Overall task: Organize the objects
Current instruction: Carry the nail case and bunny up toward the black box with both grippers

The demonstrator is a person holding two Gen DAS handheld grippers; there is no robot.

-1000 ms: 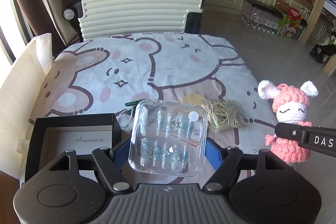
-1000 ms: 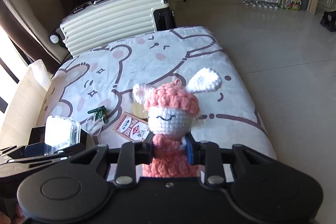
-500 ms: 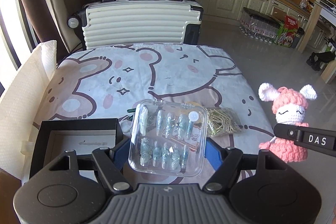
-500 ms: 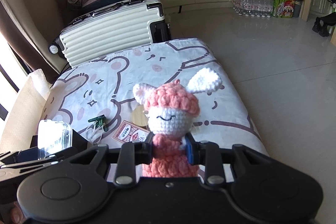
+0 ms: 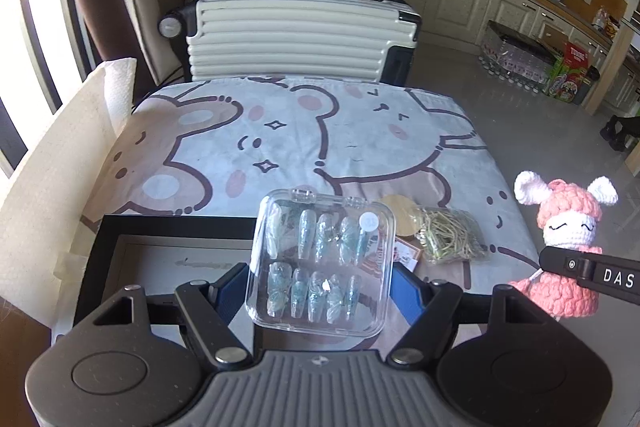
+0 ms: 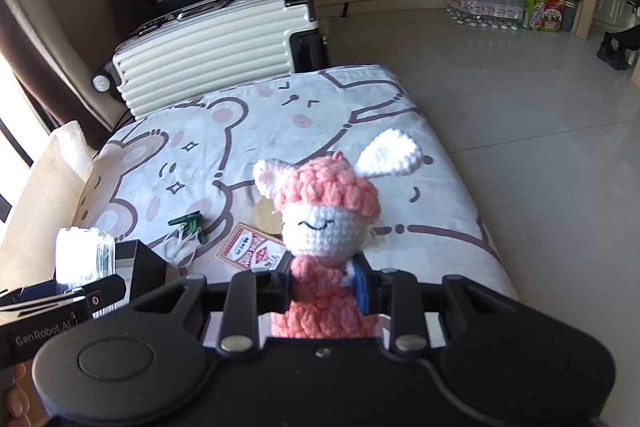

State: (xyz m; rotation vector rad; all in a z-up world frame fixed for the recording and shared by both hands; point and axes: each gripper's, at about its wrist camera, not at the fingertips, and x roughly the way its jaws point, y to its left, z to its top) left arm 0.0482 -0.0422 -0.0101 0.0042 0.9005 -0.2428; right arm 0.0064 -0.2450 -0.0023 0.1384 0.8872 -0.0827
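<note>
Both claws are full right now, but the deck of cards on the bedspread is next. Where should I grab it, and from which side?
The card deck lies flat on the bedspread, so come from above and pinch across its two long edges. Its near corner sits behind the crochet doll held in the right claw, and white cord lies at its left, so favour the exposed far end.

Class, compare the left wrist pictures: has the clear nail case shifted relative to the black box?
Yes. The clear nail case now overlaps the black box, having moved left toward it.
</note>
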